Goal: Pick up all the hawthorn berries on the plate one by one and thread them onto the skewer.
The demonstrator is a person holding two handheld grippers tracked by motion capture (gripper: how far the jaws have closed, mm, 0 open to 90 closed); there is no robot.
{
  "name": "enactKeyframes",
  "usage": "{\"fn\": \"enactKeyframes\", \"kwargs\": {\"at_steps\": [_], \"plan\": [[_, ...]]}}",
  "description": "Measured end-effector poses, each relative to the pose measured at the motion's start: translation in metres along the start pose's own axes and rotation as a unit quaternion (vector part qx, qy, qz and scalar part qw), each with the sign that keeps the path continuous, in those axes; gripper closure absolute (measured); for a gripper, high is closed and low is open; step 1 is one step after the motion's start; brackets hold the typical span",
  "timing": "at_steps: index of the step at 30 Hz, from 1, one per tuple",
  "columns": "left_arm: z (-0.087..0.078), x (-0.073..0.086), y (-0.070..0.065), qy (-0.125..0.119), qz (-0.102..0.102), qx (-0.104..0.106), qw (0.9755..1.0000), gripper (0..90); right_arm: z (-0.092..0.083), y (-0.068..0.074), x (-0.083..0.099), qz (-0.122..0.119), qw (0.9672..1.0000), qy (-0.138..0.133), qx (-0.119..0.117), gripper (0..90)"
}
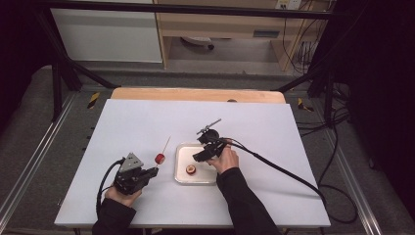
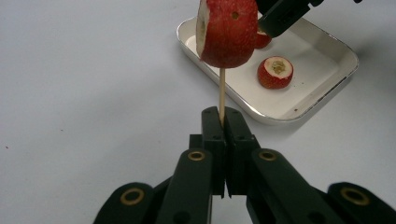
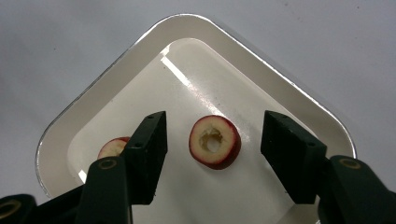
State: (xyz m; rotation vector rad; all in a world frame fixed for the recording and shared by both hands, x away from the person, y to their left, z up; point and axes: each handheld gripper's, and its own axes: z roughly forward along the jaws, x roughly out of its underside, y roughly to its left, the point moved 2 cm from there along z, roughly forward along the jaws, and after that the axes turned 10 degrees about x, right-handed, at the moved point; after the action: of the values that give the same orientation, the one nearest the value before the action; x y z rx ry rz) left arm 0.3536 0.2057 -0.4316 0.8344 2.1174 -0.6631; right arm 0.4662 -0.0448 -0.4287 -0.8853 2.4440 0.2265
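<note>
While your left gripper (image 2: 222, 122) pinches the skewer (image 2: 222, 91), one fruit slice (image 2: 227, 31) is threaded above its jaws. Your right gripper (image 3: 212, 154) hangs open astride a second slice (image 3: 215, 141) in the tray (image 3: 116, 70); a third (image 3: 111, 148) lies beside its left jaw, both judged unthreaded.

**White bench, one tray**

The bench (image 1: 147, 122) has a plain white top, with a strip of bare wood along its far edge. A shallow white tray (image 1: 182, 164) with rounded corners and a metal rim lies directly on it, right of centre on the near half. Two red fruit slices (image 3: 215, 141) rest in the tray, near each other but apart.
</note>
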Motion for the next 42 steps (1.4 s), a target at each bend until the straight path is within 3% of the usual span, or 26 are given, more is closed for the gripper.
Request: {"fn": "enactKeyframes", "kwargs": {"at_steps": [7,13,17,19,25,31,35,42], "plan": [[0.0,0.0,0.0,0.001,-0.001,0.001,1.0,88.5,0.001,-0.001,-0.003,-0.037,0.9993,0.001,0.0,44.6],[0.001,0.0,0.0,0.001,0.001,0.002,1.0,88.5,0.002,-0.003,-0.001,-0.081,0.9967,0.007,-0.005,45.5],[0.001,0.0,0.0,0.002,0.001,0.003,1.0,88.5,0.003,-0.002,-0.002,-0.084,0.9964,0.007,-0.01,45.9],[0.002,0.0,0.0,0.003,0.0,0.004,1.0,88.5,0.003,-0.003,-0.002,-0.075,0.9971,0.011,-0.007,45.8],[0.002,0.0,0.0,0.004,0.0,0.004,1.0,88.5,0.008,-0.001,-0.003,-0.021,0.9994,0.026,-0.003,45.8],[0.002,0.001,0.001,0.004,-0.002,0.005,1.0,88.5,0.012,-0.002,-0.003,0.024,0.9986,0.048,0.003,48.8],[0.002,0.001,0.001,0.004,-0.003,0.005,1.0,88.5,0.014,-0.001,-0.004,0.049,0.9977,0.048,0.001,51.4],[0.002,0.0,0.001,0.004,-0.002,0.005,1.0,88.5,0.015,0.0,-0.002,0.06,0.9965,0.057,0.006,56.9]]}}
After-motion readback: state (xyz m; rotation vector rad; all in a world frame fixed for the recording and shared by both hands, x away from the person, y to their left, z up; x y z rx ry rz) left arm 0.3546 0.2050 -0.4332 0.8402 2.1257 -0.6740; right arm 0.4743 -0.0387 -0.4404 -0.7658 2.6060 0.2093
